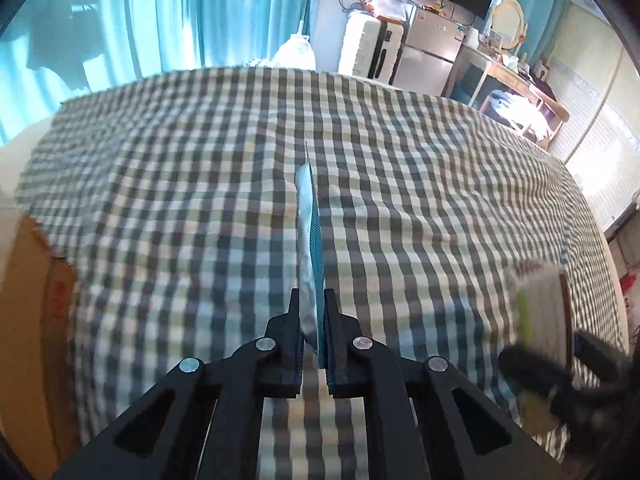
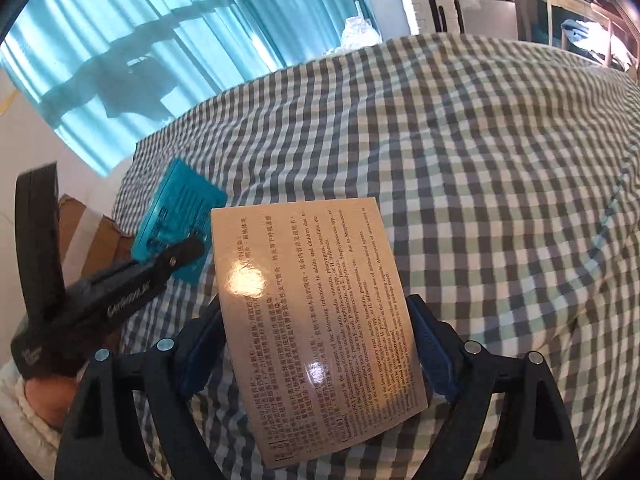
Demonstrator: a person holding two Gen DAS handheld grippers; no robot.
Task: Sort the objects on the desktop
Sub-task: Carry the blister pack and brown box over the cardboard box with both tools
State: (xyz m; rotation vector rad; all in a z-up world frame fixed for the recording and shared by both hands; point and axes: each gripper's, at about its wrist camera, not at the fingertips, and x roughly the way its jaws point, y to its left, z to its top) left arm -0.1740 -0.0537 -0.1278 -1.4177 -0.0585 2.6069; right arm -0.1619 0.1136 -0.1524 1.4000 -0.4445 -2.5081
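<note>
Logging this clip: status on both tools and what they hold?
Left tool shut on teal packet, held edge-on. Right tool shut on beige box. Both above checkered cloth; cardboard box at left.

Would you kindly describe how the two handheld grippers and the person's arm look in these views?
Both are black plastic linkage frames with triangular cut-outs and silver round pivot pins. The left gripper has dark, thin fingers; the right gripper carries blue ribbed pads. In the right wrist view the left one shows white lettering on its body, and its hand wears a cream knitted sleeve.
</note>
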